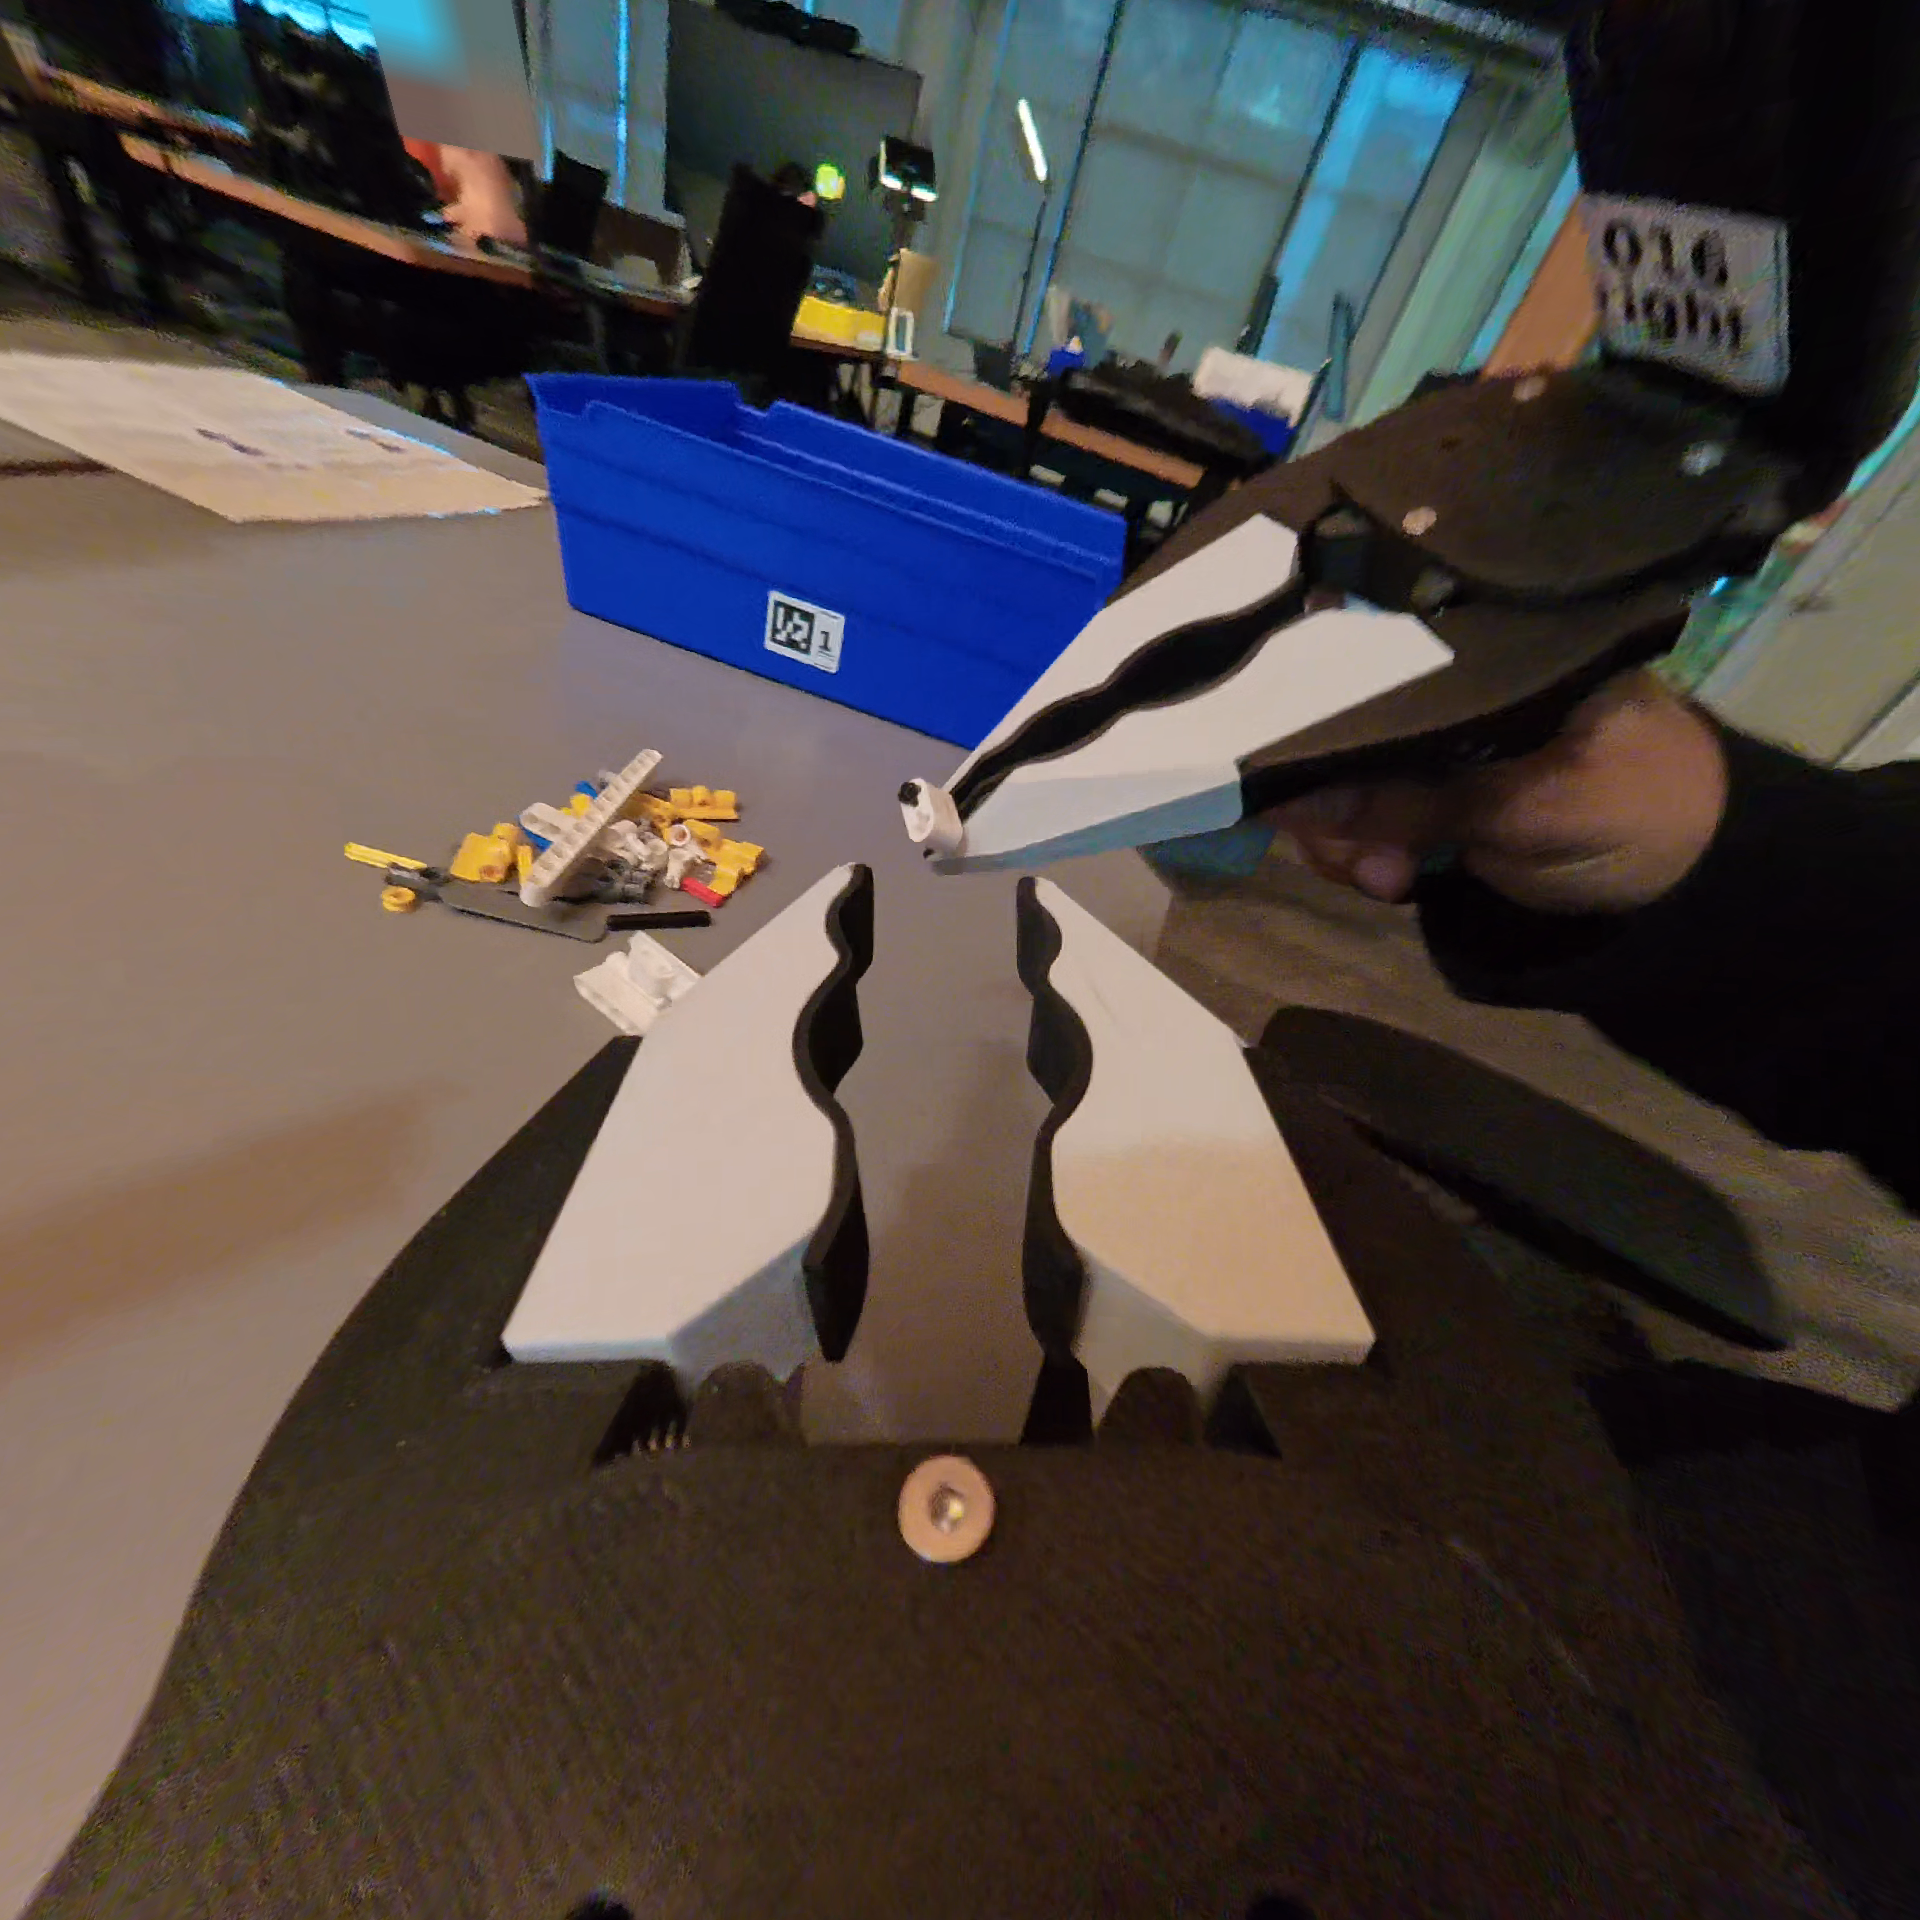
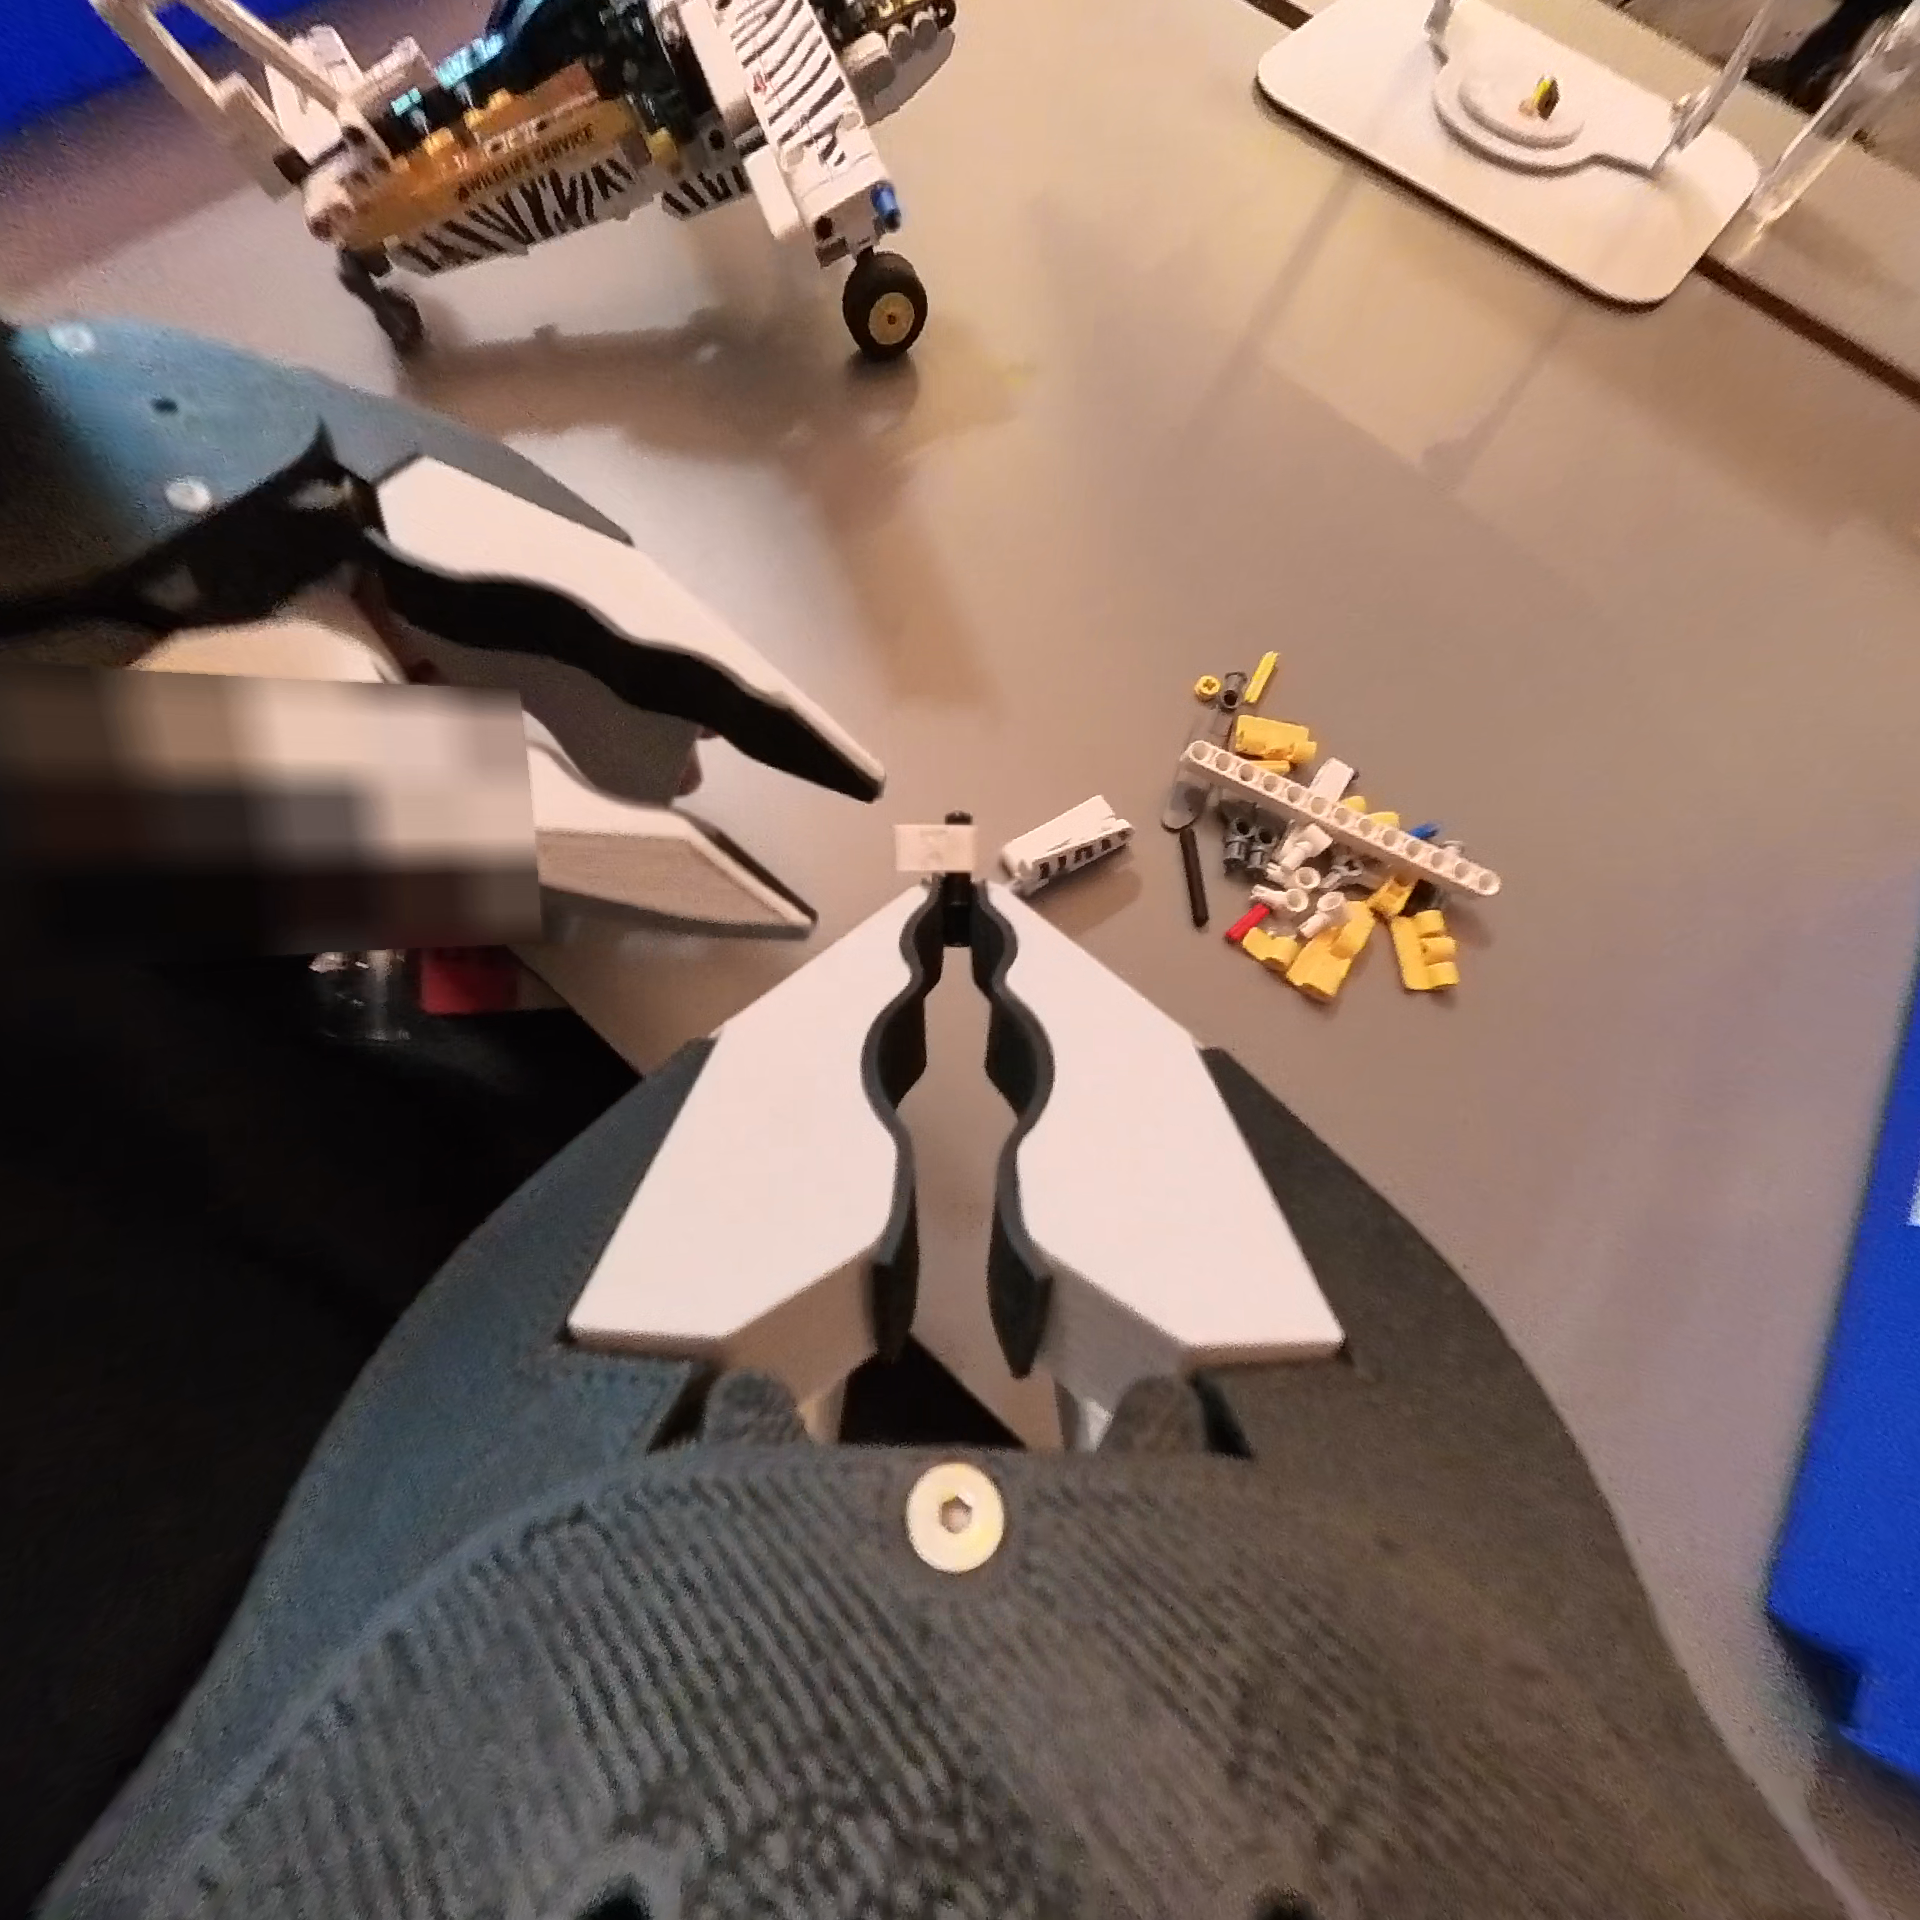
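My right gripper (image 2: 956, 896) is shut on a short black pin (image 2: 956, 909) that carries a small white connector piece (image 2: 935, 845) at its far end. In the left wrist view the right gripper (image 1: 940, 836) comes in from the right, held by a hand, with the white piece (image 1: 925, 819) at its tip. My left gripper (image 1: 940, 883) is open and empty, its fingertips just below that piece and not touching it. It shows in the right wrist view (image 2: 836, 852) at the left, jaws apart beside the white piece.
A pile of yellow, white and grey building pieces (image 1: 582, 842) (image 2: 1340, 862) lies on the grey table, with a white block (image 1: 634, 982) (image 2: 1065, 842) beside it. A blue bin (image 1: 831, 561) (image 2: 1860, 1351), a striped model plane (image 2: 582, 156), a white stand base (image 2: 1507, 135) and a paper sheet (image 1: 229, 436) stand around. The white block (image 2: 1065, 842) is about equally far from each gripper, around 10 centimeters. It turns up in the left wrist view (image 1: 649, 998) as well.
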A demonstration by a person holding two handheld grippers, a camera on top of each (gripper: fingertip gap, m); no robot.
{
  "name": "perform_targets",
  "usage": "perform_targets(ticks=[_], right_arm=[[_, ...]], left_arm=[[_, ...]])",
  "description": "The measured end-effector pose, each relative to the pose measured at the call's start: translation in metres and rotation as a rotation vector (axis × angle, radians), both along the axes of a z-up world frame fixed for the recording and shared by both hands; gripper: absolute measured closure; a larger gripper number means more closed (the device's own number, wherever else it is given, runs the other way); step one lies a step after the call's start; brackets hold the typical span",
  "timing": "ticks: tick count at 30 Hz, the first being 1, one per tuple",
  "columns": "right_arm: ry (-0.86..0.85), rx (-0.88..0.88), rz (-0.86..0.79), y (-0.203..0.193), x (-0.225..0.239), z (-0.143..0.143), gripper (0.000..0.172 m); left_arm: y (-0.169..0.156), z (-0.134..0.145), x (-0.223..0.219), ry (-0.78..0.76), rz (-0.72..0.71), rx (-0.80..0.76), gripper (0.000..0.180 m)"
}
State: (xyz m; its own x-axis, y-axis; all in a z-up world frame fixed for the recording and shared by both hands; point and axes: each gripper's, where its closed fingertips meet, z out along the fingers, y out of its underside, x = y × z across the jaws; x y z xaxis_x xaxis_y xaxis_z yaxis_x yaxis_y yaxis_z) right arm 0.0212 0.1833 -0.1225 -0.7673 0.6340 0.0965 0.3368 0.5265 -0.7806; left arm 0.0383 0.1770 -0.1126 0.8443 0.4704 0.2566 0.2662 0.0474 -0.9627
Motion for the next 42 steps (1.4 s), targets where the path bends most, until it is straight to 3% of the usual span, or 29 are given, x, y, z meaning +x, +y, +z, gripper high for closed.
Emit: perform_targets(ticks=[7, 13, 26, 38, 42], right_arm=[[-0.22, -0.133, -0.058, -0.007, 0.012, -0.003, 0.169], [-0.247, -0.1, -0.077, -0.006, 0.017, -0.005, 0.169], [-0.247, 0.001, -0.027, -0.004, 0.033, -0.01, 0.169], [-0.139, 0.091, -0.033, -0.003, 0.032, -0.012, 0.169], [-0.102, 0.142, -0.006, -0.004, 0.031, -0.01, 0.169]], left_arm=[[0.001, 0.002, 0.003, 0.169, 0.062, -0.127, 0.159], [0.001, 0.001, 0.004, 0.273, 0.125, -0.22, 0.166], [0.007, -0.001, 0.022, 0.346, -0.026, -0.25, 0.175], [0.006, -0.009, 0.017, 0.325, -0.009, -0.311, 0.177], [0.004, -0.008, 0.017, 0.303, -0.016, -0.291, 0.169]])
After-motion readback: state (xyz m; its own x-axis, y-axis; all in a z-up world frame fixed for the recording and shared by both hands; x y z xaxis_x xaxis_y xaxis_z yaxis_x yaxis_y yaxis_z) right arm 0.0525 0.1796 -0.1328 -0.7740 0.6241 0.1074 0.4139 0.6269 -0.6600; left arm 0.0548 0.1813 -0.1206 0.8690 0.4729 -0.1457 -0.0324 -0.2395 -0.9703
